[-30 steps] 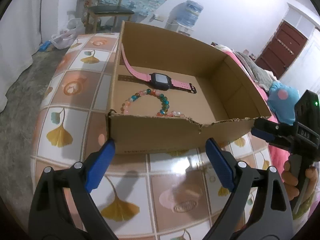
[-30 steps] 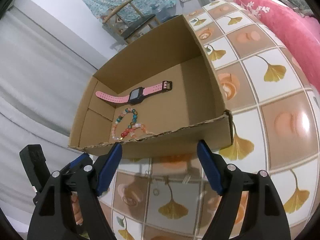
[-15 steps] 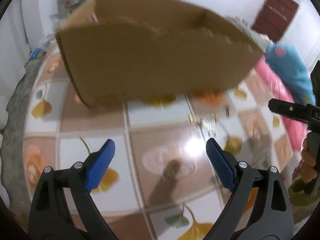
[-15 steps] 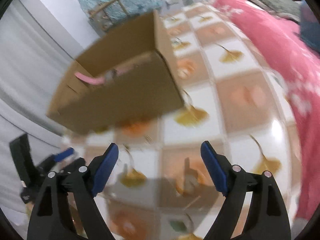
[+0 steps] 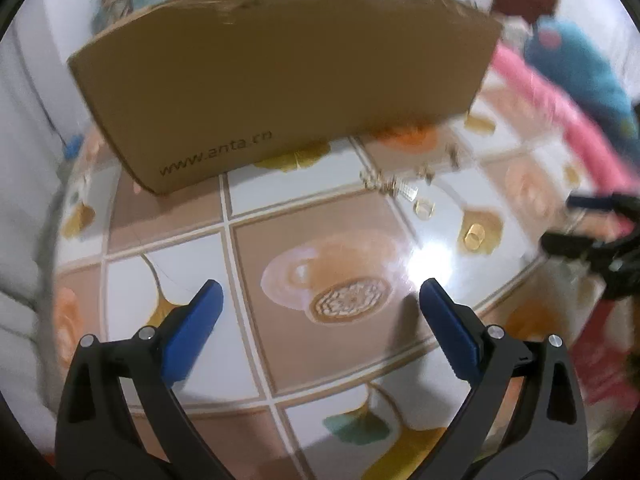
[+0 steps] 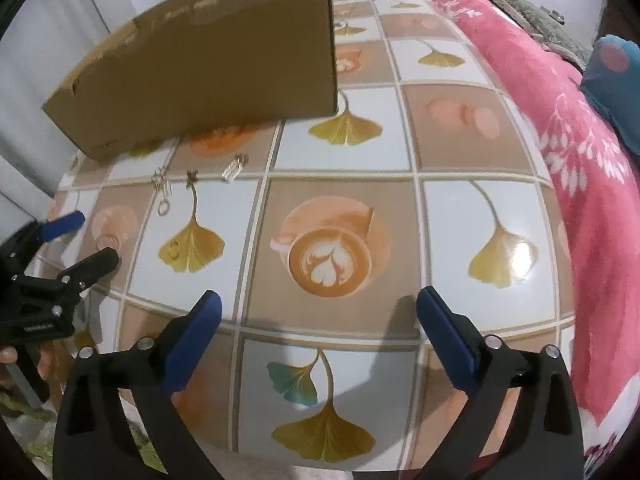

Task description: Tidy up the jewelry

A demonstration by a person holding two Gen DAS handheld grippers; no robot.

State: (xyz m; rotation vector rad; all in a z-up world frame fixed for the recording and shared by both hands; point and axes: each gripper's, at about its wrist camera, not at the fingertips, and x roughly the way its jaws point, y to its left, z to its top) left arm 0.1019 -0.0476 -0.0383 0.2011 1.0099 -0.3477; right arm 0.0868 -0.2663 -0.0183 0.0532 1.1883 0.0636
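1. My left tongs (image 5: 318, 300) hang over the glossy desk (image 6: 448, 128) patterned with ginkgo leaves and coffee cups, jaws opening wide, nothing between them.
2. My right tongs (image 6: 318, 312) do the same near the desk's front edge, opening, empty.
3. One brown cardboard box (image 5: 280, 76) stands toward the far edge.
4. Several small metal jewelry pieces (image 6: 196, 188) lie scattered just before the box; blur prevents an exact count.
5. One pink blanket (image 6: 560, 128) borders the desk's right edge.
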